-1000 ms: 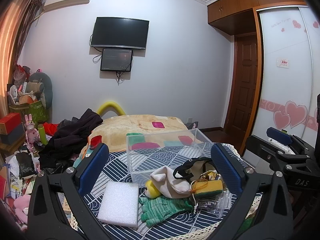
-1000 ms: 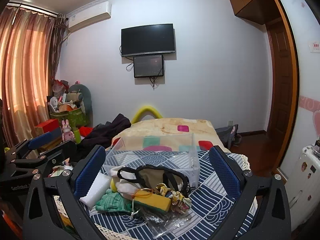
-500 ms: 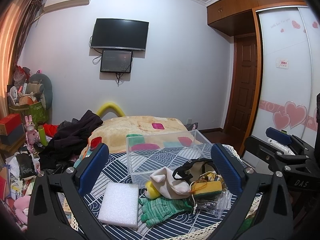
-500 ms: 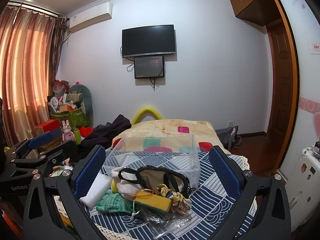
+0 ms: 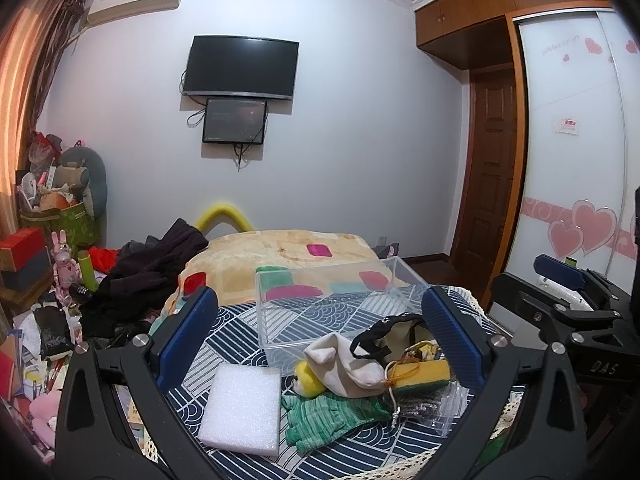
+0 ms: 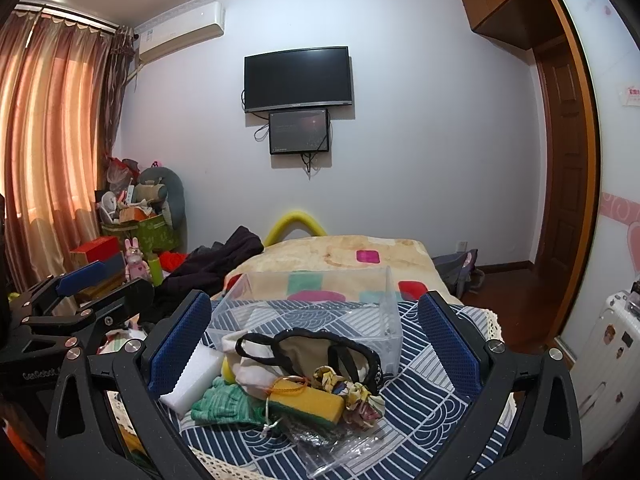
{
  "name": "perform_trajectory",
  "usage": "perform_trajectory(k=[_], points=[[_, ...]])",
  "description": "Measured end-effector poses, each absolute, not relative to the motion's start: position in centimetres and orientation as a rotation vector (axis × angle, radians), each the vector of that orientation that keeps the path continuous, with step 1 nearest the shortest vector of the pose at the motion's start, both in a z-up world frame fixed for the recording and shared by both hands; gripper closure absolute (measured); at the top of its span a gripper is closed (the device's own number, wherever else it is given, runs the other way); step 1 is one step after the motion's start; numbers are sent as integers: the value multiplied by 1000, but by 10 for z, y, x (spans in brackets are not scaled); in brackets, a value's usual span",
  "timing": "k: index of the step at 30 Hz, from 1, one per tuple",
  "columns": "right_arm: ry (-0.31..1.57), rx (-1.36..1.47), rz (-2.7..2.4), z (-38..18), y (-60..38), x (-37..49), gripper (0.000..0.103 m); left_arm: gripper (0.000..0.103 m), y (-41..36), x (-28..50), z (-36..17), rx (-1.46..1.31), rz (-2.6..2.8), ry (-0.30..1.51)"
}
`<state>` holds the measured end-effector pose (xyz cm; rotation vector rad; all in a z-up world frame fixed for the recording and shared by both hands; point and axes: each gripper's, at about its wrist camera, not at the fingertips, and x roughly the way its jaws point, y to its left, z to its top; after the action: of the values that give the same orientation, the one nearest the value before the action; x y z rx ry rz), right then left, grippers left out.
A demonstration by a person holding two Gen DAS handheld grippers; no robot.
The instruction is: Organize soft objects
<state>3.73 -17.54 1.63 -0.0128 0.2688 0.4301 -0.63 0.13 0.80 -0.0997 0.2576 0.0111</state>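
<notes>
Crowding the clear box (image 5: 332,304): foam pad (image 5: 242,410), green glove (image 5: 324,420), sponge (image 6: 306,400); both grippers' fingers spread, empty.

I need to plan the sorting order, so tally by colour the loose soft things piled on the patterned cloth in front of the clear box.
White or cream: 2, the foam block and the cloth pouch
Green: 1, the knit gloves
Yellow: 2, the sponge and the small round toy
Beige with black trim: 1, the bag
Multicolour: 1, the scrunchie
Total: 7
</notes>
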Motion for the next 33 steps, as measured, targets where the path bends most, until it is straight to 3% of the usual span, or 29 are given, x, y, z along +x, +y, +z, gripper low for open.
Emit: perform_trajectory(k=[3,6,11,16,33], points=[[272,-19,431,13,-175,38,0,0,8,-2,2,-114,26,273],[282,-18,425,9,-176,42,1,7,19,3,-2,-118,61,287],[312,4,420,2,-181,50,16,16,43,17,-20,-138,111,359],[380,17,422,-12,-183,63,24,17,64,32,-51,-171,114,470],[549,-9,355,-54,-182,106,24,14,59,72,-127,-105,61,725]])
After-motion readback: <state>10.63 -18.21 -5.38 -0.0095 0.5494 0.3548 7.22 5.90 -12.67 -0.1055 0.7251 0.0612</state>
